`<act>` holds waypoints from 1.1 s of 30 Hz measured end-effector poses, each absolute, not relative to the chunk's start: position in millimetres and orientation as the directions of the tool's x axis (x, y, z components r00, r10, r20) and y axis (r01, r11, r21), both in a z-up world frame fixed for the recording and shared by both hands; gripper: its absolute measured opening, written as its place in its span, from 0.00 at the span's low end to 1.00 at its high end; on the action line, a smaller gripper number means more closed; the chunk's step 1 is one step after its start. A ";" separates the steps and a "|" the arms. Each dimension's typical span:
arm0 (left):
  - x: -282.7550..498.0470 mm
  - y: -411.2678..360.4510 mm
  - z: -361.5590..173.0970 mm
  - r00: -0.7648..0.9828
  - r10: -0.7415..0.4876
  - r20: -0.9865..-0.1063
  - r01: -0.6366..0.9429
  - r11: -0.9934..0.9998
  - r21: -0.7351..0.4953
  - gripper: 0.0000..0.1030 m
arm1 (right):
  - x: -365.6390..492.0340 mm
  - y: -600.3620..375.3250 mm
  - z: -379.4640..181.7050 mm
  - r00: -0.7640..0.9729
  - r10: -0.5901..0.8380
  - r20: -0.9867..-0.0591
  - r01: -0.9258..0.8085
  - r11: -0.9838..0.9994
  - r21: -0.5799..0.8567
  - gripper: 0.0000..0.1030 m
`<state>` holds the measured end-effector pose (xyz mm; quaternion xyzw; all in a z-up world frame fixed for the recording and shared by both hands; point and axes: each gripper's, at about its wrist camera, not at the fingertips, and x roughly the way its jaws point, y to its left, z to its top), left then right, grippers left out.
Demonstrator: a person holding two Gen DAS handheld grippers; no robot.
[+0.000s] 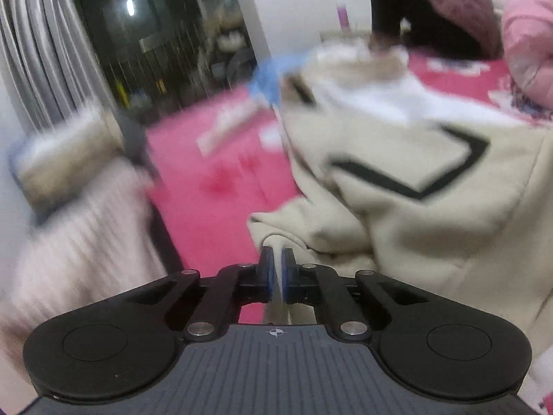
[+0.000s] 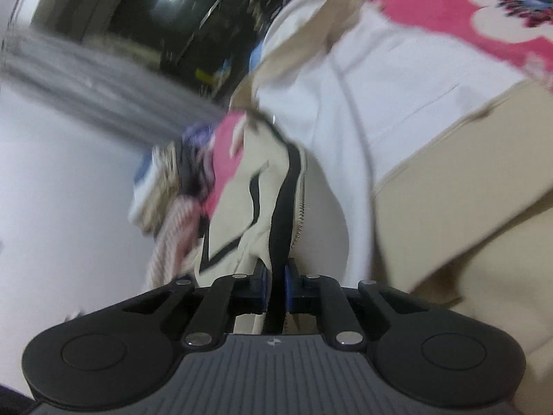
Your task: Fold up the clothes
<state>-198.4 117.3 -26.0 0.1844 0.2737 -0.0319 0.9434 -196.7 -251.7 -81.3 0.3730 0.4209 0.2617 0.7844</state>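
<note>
A cream jacket with black line markings and a white lining lies crumpled on a pink bedsheet. My left gripper is shut on a thin fold of the jacket's cream fabric at its near left edge. In the right wrist view the same cream jacket hangs ahead, showing a black trim strip and a zipper. My right gripper is shut on that black-trimmed edge, which runs down between the blue pads. Both views are blurred.
A pile of other clothes, pale pink knit and cream, sits at the left. A pink padded garment and a maroon one lie at the back right. Grey curtains and a dark window stand behind the bed.
</note>
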 end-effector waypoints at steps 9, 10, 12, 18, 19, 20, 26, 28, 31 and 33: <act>-181.0 170.2 95.3 0.953 0.300 0.034 -0.221 0.616 0.756 0.03 | -192.2 -277.0 -67.6 0.519 0.774 -0.364 -0.093 0.475 0.875 0.12; -172.1 182.1 103.8 0.941 0.328 0.080 -0.263 0.564 0.783 0.03 | -190.3 -272.0 -66.2 0.508 0.784 -0.357 -0.103 0.467 0.878 0.12; -152.2 207.0 120.8 0.912 0.394 0.116 -0.321 0.507 0.800 0.03 | -186.5 -257.7 -65.6 0.490 0.799 -0.347 -0.116 0.455 0.883 0.12; -75.5 299.0 117.4 0.765 0.644 -0.007 -0.377 0.458 0.805 0.04 | -174.9 -239.0 -74.7 0.441 0.826 -0.352 -0.106 0.437 0.893 0.12; -62.4 315.1 107.0 0.726 0.686 -0.048 -0.376 0.455 0.807 0.04 | -173.6 -237.1 -77.4 0.433 0.827 -0.359 -0.100 0.440 0.892 0.12; -49.3 332.2 94.3 0.676 0.729 -0.113 -0.364 0.462 0.809 0.04 | -172.3 -236.7 -81.4 0.426 0.827 -0.366 -0.087 0.440 0.894 0.12; -22.1 413.0 17.2 0.346 0.801 -0.488 -0.350 0.593 0.725 0.14 | -168.7 -229.3 -102.6 0.378 0.823 -0.424 -0.017 0.464 0.886 0.12; -31.9 427.9 23.4 0.312 0.808 -0.500 -0.433 0.589 0.682 0.25 | -167.7 -225.8 -106.8 0.361 0.823 -0.439 -0.010 0.474 0.881 0.12; -46.7 450.2 32.7 0.260 0.813 -0.520 -0.552 0.567 0.611 0.27 | -166.1 -223.2 -109.0 0.351 0.812 -0.467 -0.024 0.506 0.862 0.12; -61.4 452.6 51.3 0.268 0.828 -0.493 -0.626 0.539 0.564 0.27 | -165.3 -220.2 -109.2 0.347 0.801 -0.487 -0.034 0.530 0.847 0.12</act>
